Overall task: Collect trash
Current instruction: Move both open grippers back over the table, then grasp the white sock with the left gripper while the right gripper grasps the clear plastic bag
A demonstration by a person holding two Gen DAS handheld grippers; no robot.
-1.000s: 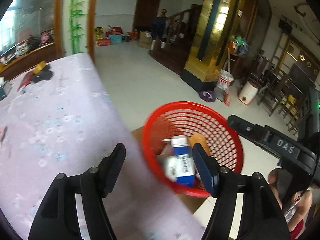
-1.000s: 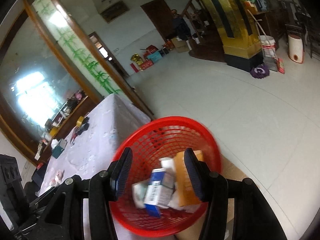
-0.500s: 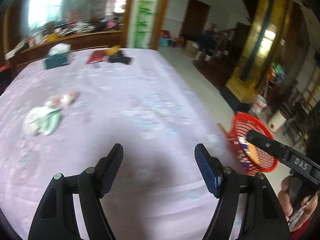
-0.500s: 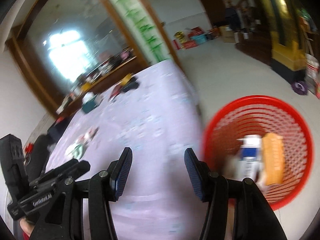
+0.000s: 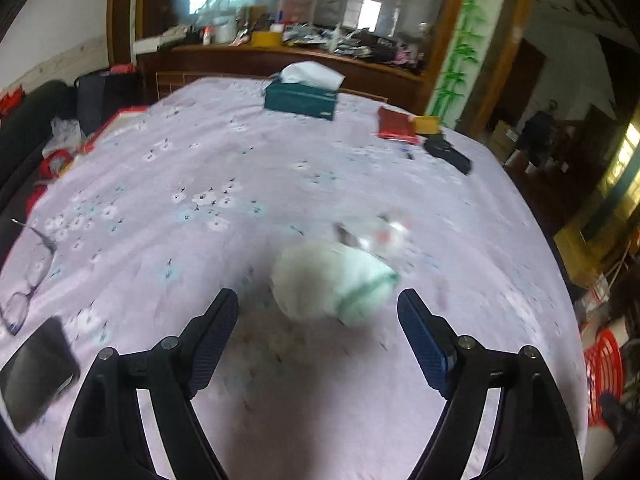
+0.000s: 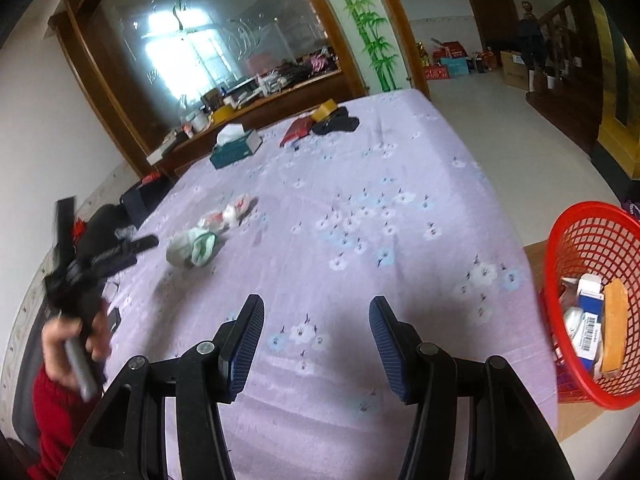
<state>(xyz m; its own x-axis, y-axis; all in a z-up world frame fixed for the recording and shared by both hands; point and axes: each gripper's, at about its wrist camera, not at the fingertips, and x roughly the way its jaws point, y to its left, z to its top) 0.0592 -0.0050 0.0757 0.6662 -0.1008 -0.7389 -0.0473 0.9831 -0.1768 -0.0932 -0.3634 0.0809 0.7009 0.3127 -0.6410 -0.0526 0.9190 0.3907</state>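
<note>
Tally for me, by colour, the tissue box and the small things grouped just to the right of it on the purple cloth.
Teal: 1, the tissue box
Red: 1, a flat packet
Yellow: 1, a small box
Black: 1, a pouch
Total: 4

Two fisheye wrist views angled down over one shared purple tablecloth.

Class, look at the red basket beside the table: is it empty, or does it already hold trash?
Not empty. The red basket holds a blue-and-white carton, an orange packet and some crumpled bits.
</note>
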